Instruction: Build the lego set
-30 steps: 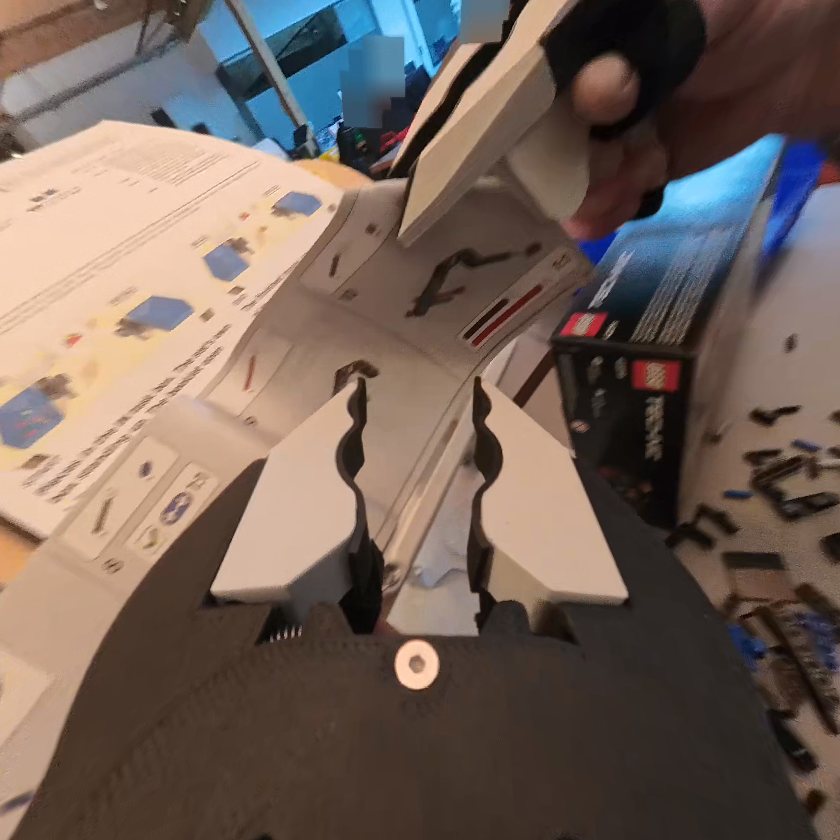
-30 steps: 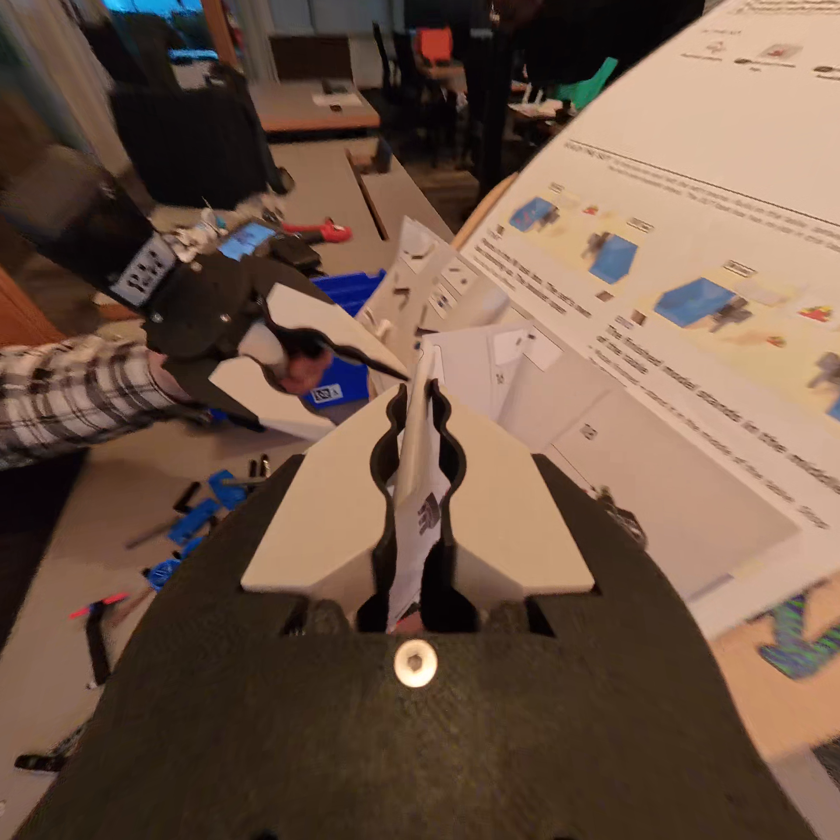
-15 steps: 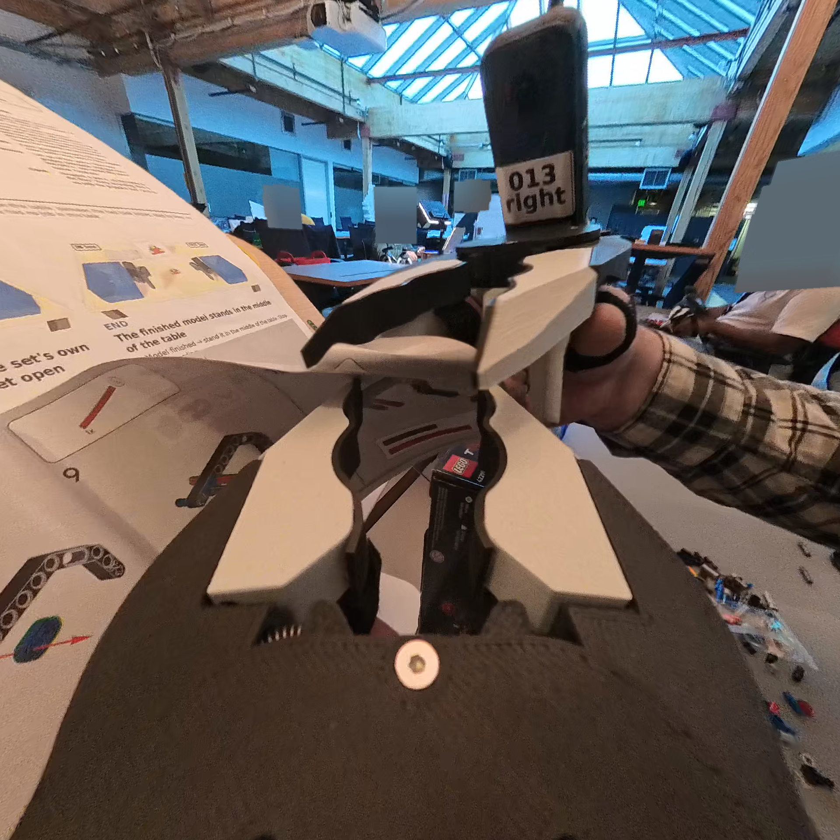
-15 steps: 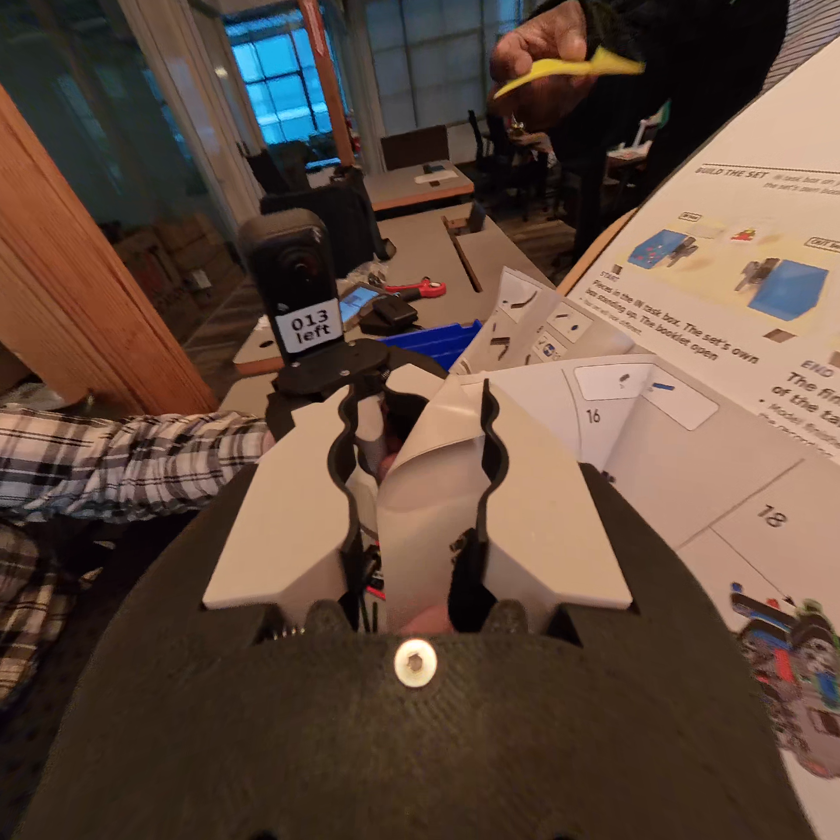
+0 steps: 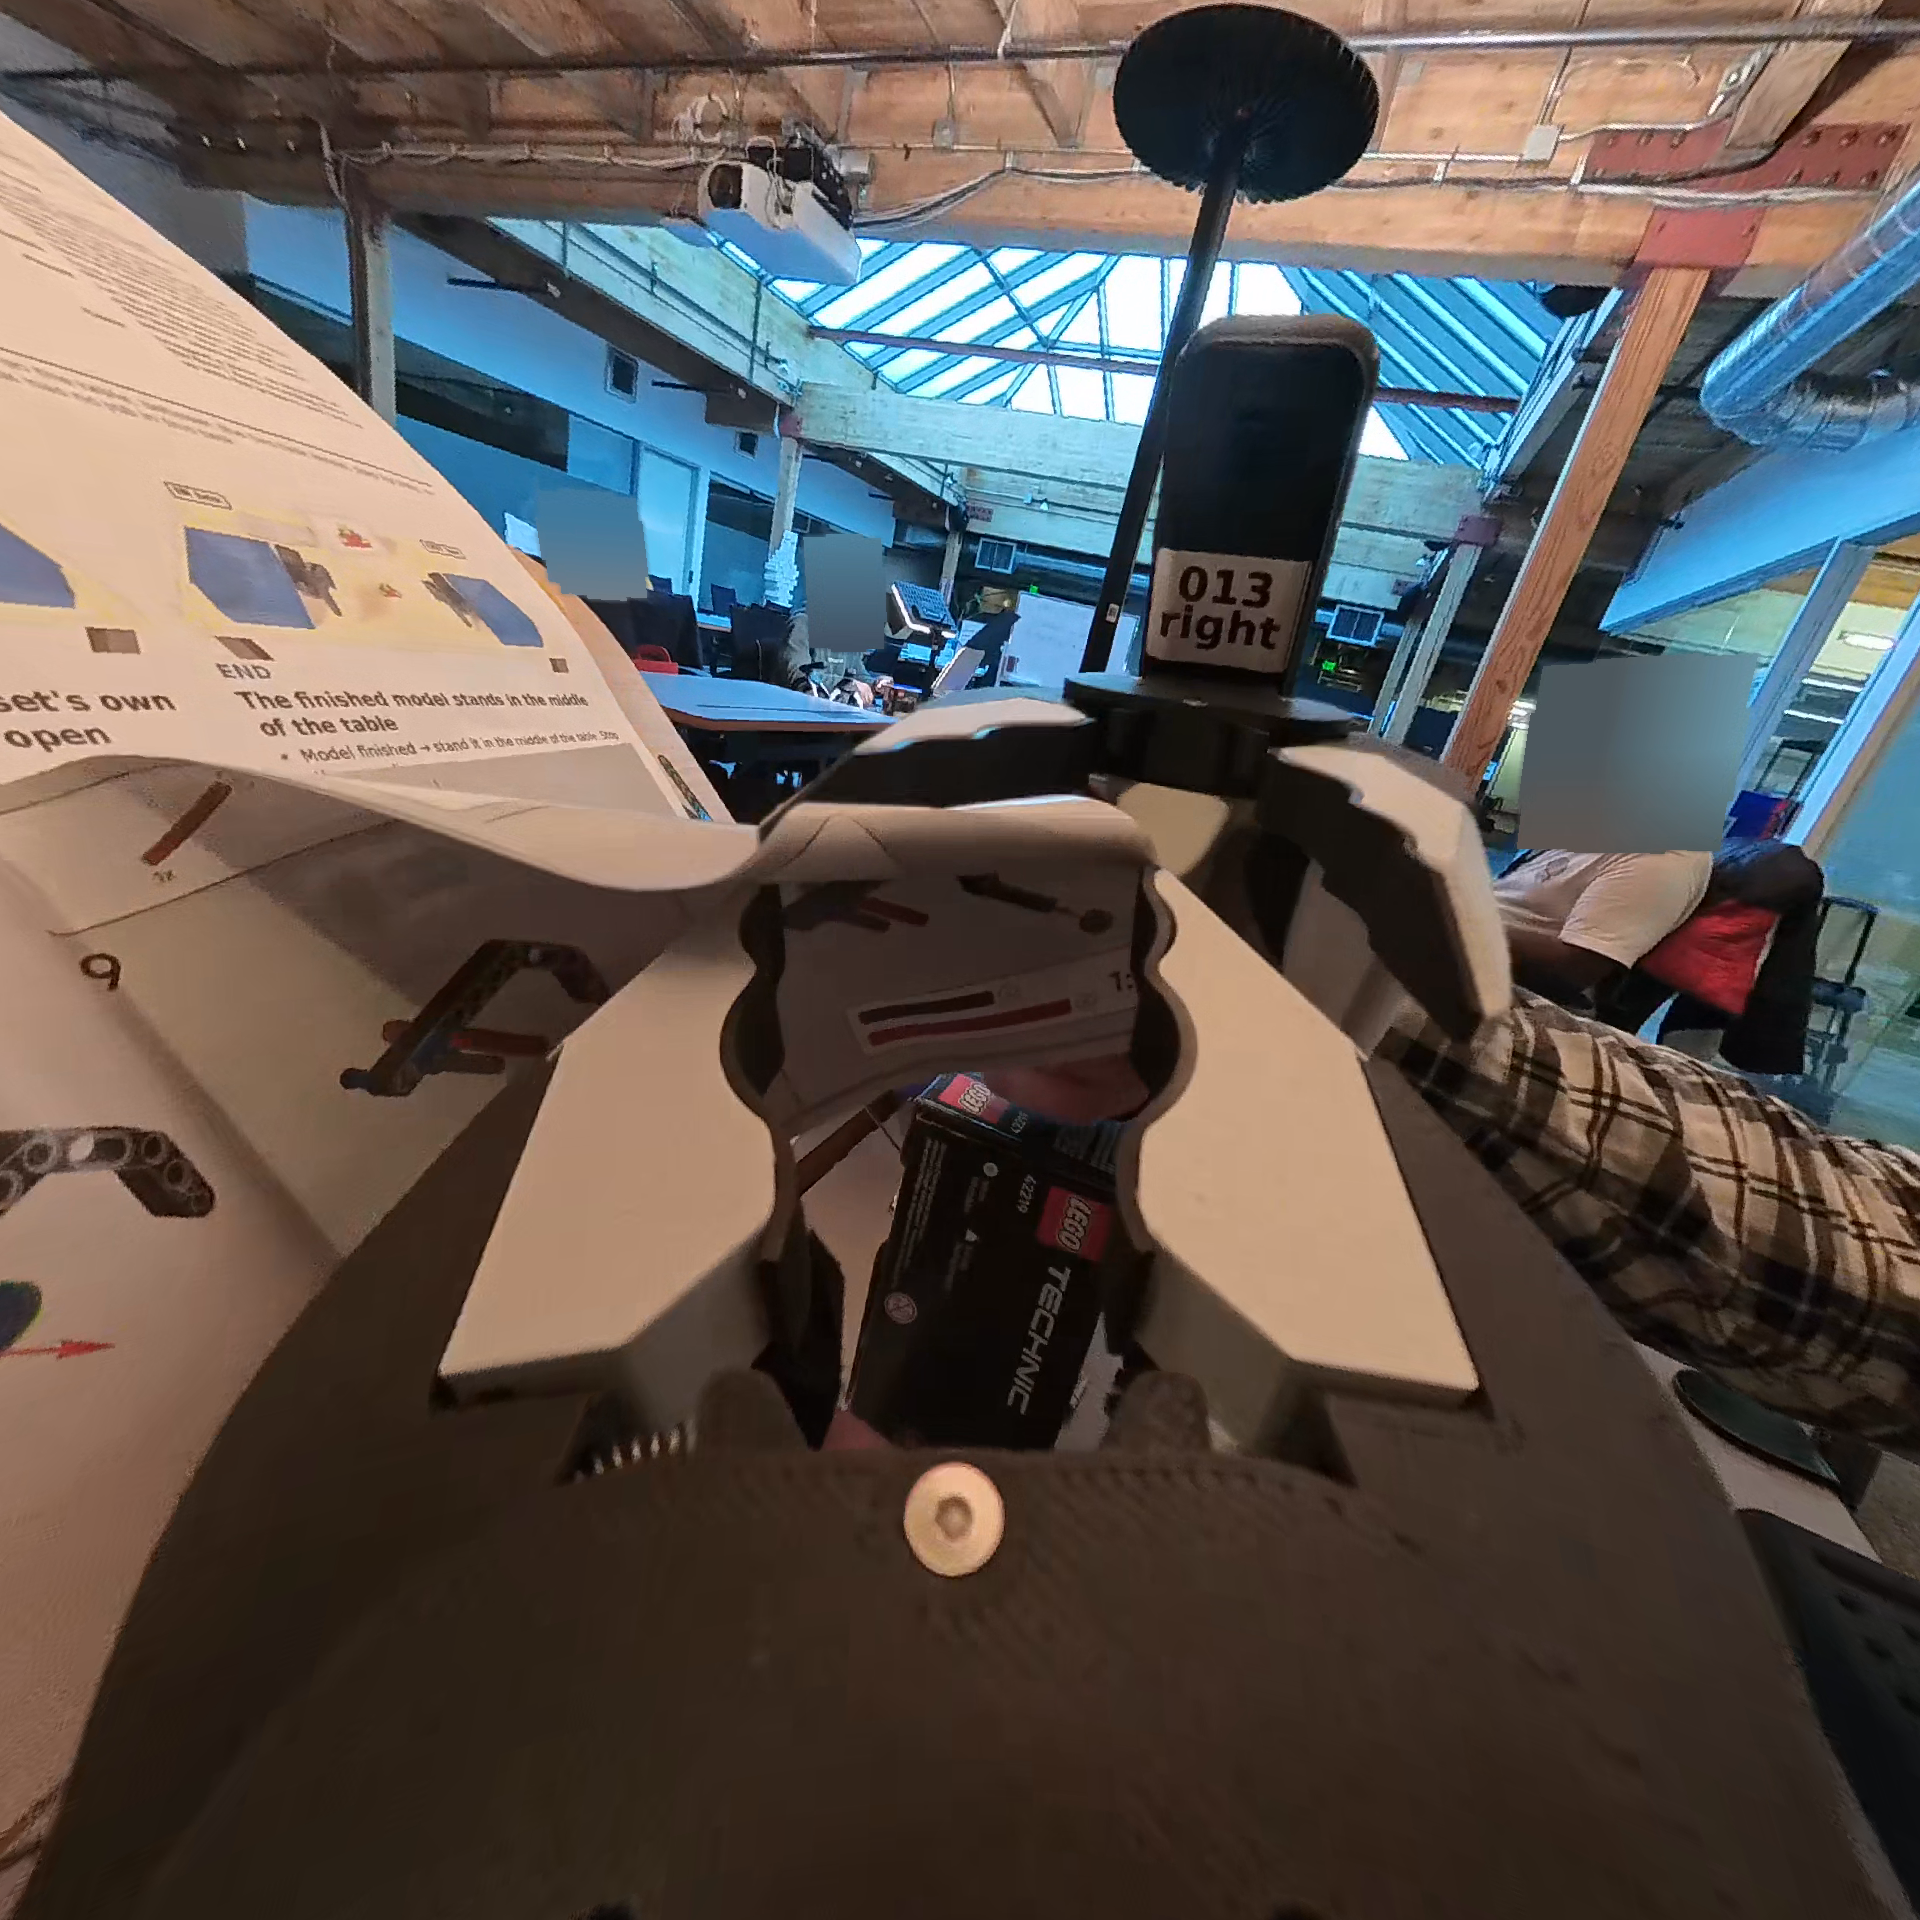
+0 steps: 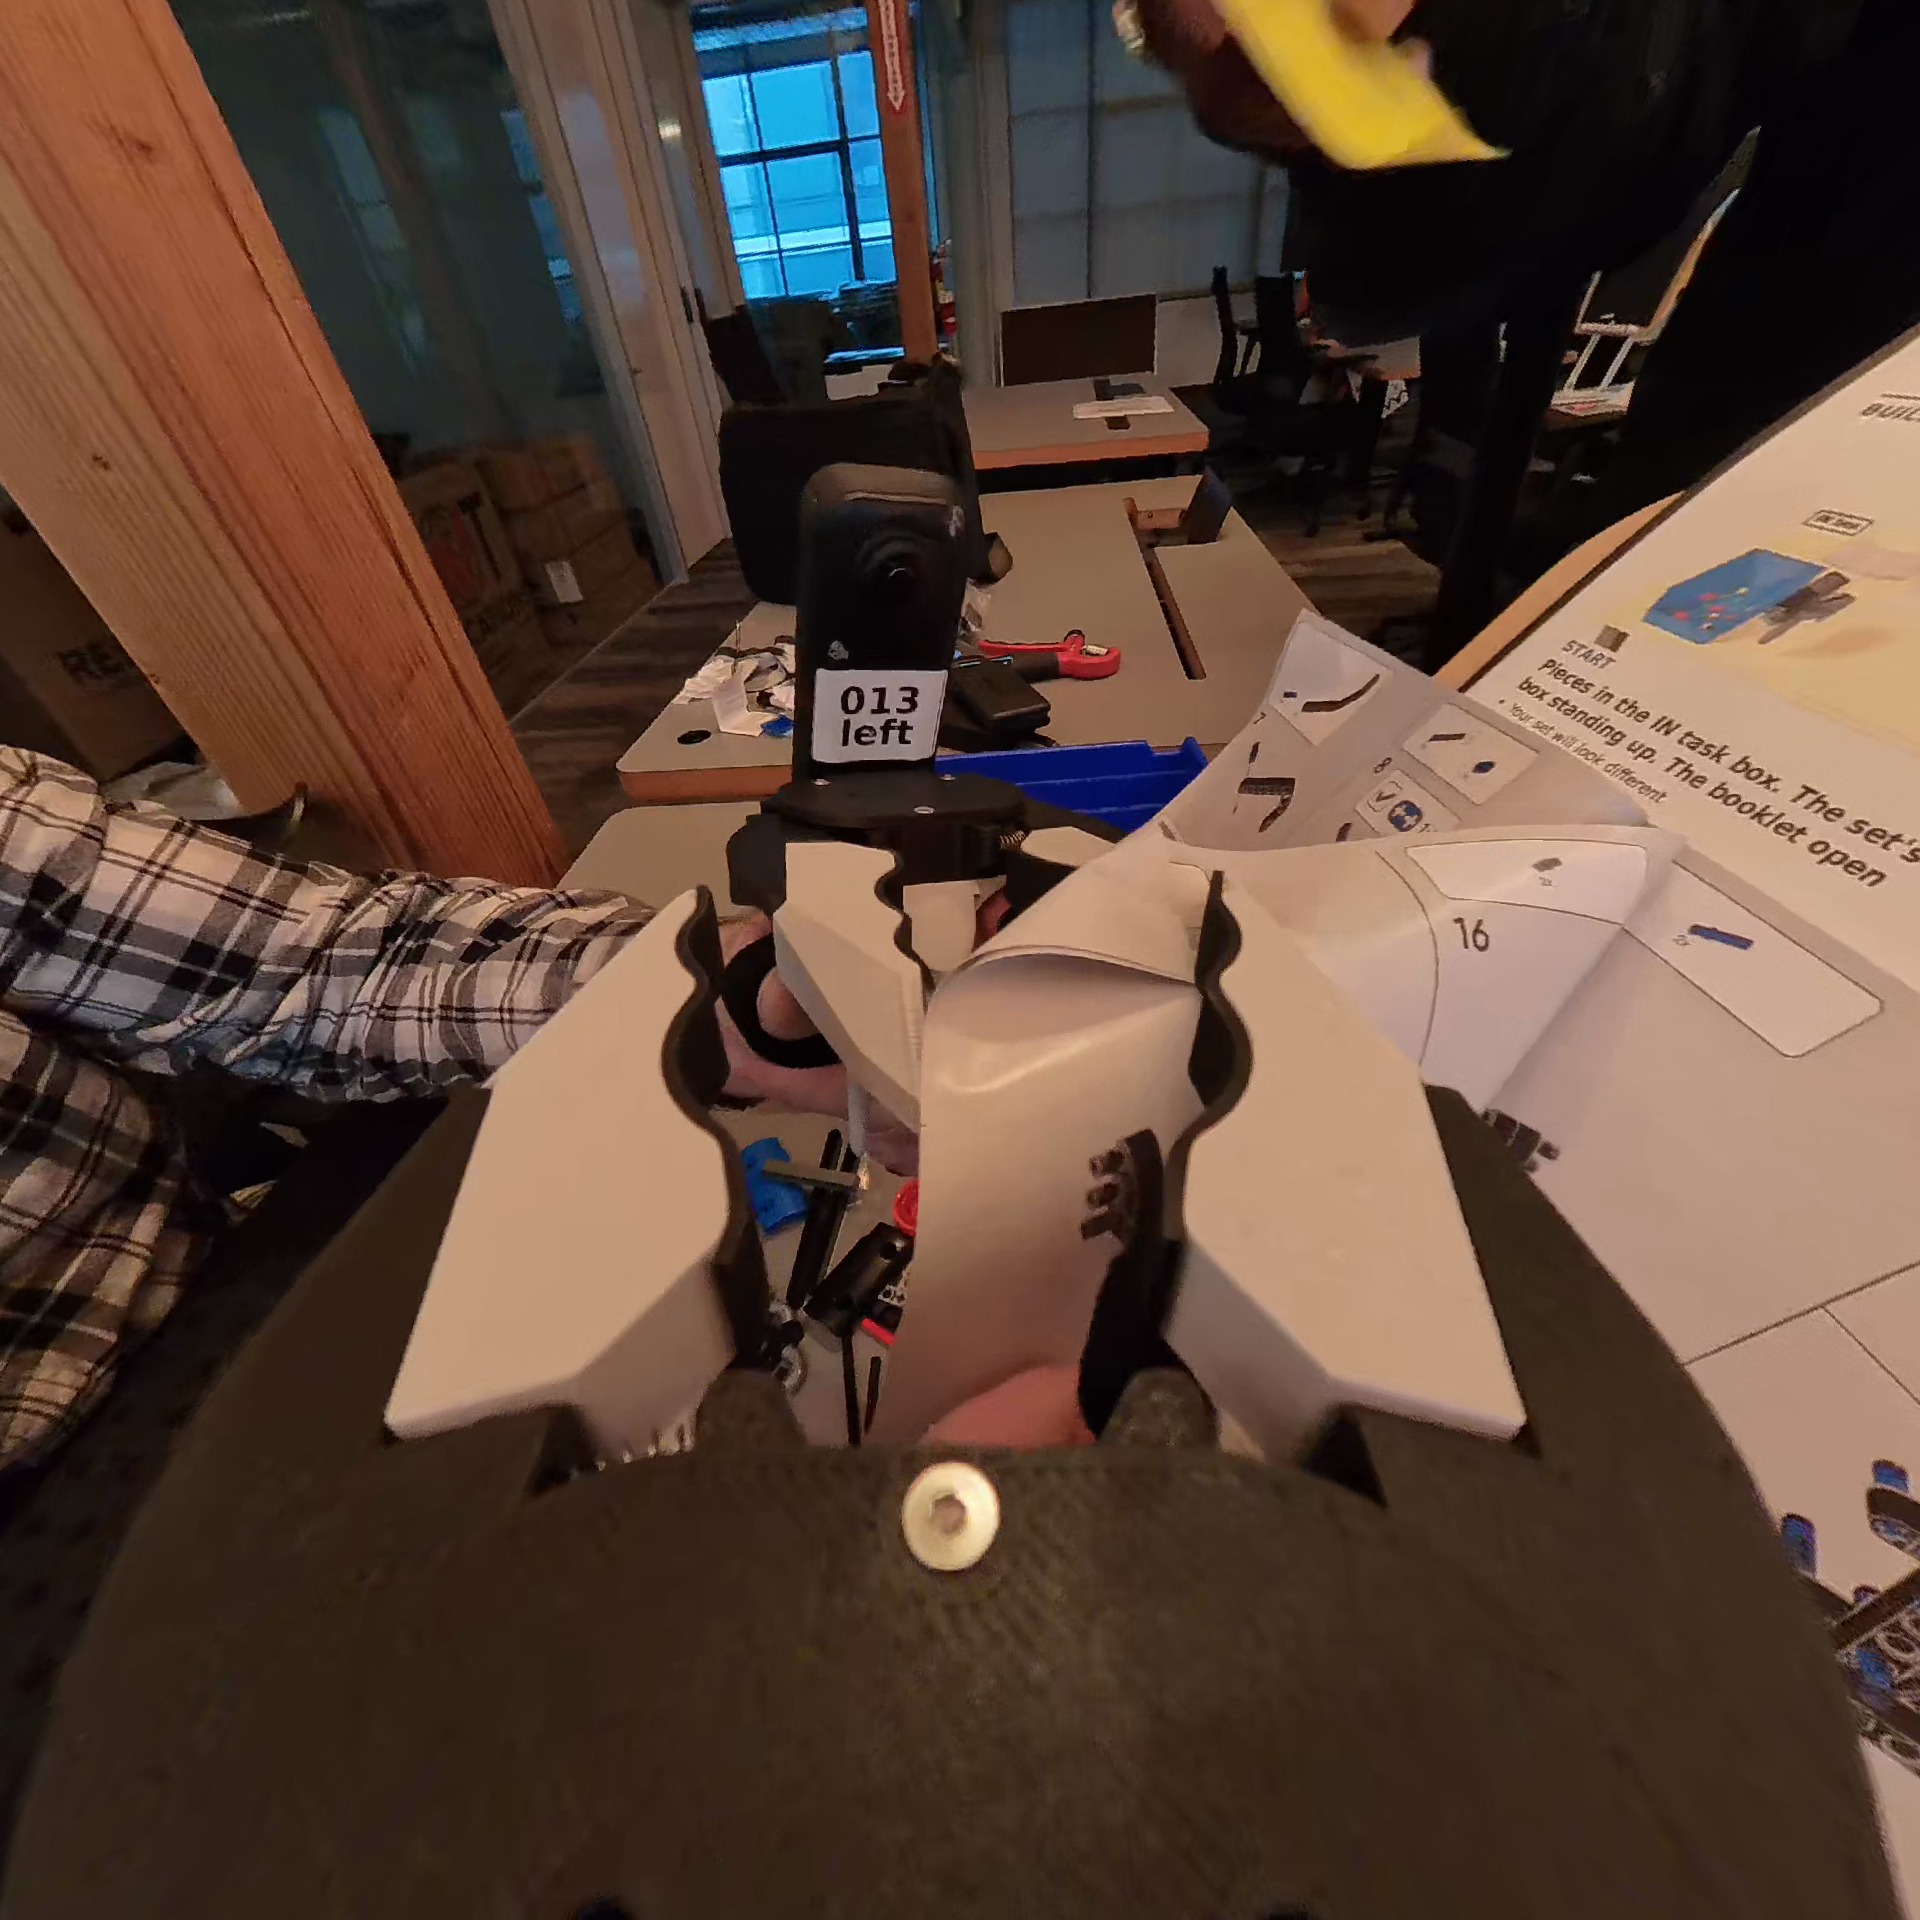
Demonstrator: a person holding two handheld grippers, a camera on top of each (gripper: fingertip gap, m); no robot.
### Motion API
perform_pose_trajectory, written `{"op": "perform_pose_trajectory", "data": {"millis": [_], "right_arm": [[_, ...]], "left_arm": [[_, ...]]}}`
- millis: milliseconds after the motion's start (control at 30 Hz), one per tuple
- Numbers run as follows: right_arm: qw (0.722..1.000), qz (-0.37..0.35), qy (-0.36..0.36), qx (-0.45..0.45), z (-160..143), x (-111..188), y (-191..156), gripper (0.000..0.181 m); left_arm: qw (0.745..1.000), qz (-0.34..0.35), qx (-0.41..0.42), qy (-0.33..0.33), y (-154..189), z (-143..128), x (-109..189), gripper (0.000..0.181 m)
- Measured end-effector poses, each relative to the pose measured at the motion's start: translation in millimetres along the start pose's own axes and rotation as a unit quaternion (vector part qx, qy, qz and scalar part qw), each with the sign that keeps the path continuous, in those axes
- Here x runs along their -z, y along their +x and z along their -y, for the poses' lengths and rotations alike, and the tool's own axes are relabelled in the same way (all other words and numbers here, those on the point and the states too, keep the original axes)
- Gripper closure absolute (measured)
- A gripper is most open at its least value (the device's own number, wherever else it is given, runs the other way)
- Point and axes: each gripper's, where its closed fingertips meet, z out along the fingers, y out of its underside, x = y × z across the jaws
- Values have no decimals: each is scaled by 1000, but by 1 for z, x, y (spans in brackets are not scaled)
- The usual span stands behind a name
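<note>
Page-turn status:

- right hand-held gripper (image 6: 956, 914): was clamped on a booklet (image 6: 1558, 997) page a second ago, and the jaws are now spread wide. The page (image 6: 1039, 1091) is no longer pinched. It curls up through the gap and leans on the inner face of the far-side finger.
- left hand-held gripper (image 5: 956, 935): jaws apart and holding nothing, same as a second ago. The free edge of that page arches just past its fingertips, and the right unit faces it nose to nose beyond that.
- Both cameras have swung up from the bench (image 5: 842, 1205) to near level, so the parts are mostly out of frame.

Where the task items sit:

- Lego box (image 5: 977, 1278): black, seen through the left unit's gap, below and ahead of it.
- Loose pieces (image 6: 821, 1216): blue, black and red, seen through the right unit's gap, low and close in.
- Large printed task sheet (image 5: 208, 499): rises on the outer side of the left unit, behind the booklet.
- Blue bin (image 6: 1070, 774): farther ahead of the right unit, past the left one.

Read: the page is released but hasn't landed, so the flip is probably half done. I can't tell from here whether it will fall forward or spring back. Nothing is assembled in view. The build looks stalled on the booklet, and picking parts can't resume until the new spread lies flat.
</note>
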Motion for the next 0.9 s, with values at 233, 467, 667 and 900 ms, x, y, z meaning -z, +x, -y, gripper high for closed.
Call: {"op": "perform_pose_trajectory", "data": {"millis": [233, 467, 667, 900], "right_arm": [[1000, -9, -3, 11, -3, -2, -2, 86], [1000, -18, -8, 11, -5, 1, 1, 87], [1000, -20, -8, 9, -5, 3, 3, 87], [1000, -18, -14, 8, -7, 3, 3, 87]], "left_arm": [[1000, 24, 7, 13, -5, 3, 10, 137], [999, 21, 17, 24, -10, 4, 11, 162], [999, 11, 28, 32, -9, 3, 14, 154], [999, -23, 29, 38, 4, 3, 13, 128]]}}
